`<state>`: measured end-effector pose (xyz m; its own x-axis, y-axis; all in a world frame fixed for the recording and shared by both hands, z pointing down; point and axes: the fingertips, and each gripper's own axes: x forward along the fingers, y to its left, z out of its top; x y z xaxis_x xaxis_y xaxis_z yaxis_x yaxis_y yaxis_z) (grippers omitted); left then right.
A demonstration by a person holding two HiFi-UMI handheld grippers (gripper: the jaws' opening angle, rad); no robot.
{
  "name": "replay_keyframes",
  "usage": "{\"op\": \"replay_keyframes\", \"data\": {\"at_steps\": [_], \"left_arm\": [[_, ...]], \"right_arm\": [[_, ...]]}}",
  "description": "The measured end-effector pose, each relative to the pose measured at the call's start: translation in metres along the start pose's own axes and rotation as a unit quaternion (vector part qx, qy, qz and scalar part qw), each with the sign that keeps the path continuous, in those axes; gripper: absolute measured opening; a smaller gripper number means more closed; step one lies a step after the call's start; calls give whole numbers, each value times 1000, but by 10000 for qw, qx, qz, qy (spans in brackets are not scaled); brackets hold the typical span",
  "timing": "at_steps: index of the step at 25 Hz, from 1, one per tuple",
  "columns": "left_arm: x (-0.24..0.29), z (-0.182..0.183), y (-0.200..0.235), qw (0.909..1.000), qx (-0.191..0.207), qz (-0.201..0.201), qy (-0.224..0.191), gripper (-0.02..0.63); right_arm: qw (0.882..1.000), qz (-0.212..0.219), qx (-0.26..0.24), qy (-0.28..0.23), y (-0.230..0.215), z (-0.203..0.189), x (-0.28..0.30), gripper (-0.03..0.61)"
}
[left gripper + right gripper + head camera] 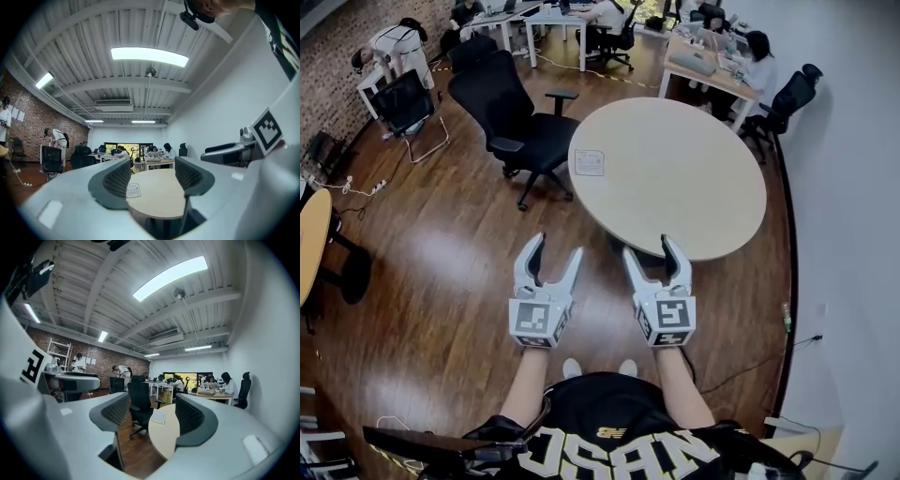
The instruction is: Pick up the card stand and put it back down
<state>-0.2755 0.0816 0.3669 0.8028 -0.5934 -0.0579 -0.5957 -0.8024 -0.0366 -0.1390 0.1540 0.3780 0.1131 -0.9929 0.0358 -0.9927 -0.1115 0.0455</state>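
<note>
While the card stand (589, 162) sits close to the left edge of the round table (675, 178), on the side nearest the black office chair (511, 112), you hold both tools over the wooden floor (441, 272), short of the table's near edge. Your left hand-held gripper (555, 248) has its jaws spread with nothing between them, and your right hand-held gripper (652, 248) is the same: jaws apart and empty. Both gripper views look past the pads at the stand, well apart from either tool. It reads as a small pale card with print on it, standing alone on the bare tabletop. Its foot is too small to make out. Judge it light and thin, probably stiff, with smooth faces that could slip under the pads, and likely to tip or skate across the table if you nudge it before closing. Take it with the left tool, which is nearer. Come in level, set one pad on each face low near the foot, close gently and lift straight up. Setting it down square matters more than grip force.
</note>
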Motion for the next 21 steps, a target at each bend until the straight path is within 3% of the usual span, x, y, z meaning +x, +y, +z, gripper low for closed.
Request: {"op": "replay_keyframes", "data": {"at_steps": [9, 16, 21], "left_arm": [[-10, 1, 6, 9998, -24, 185, -46, 296], [-19, 4, 7, 9997, -31, 241, -38, 296], [-27, 11, 21, 9976, 66, 644, -261, 296]], "right_arm": [[9995, 277, 85, 136, 16, -2, -4, 307], [9998, 148, -70, 95, 15, 3, -11, 307], [9999, 73, -95, 19, 12, 3, -10, 307]]}}
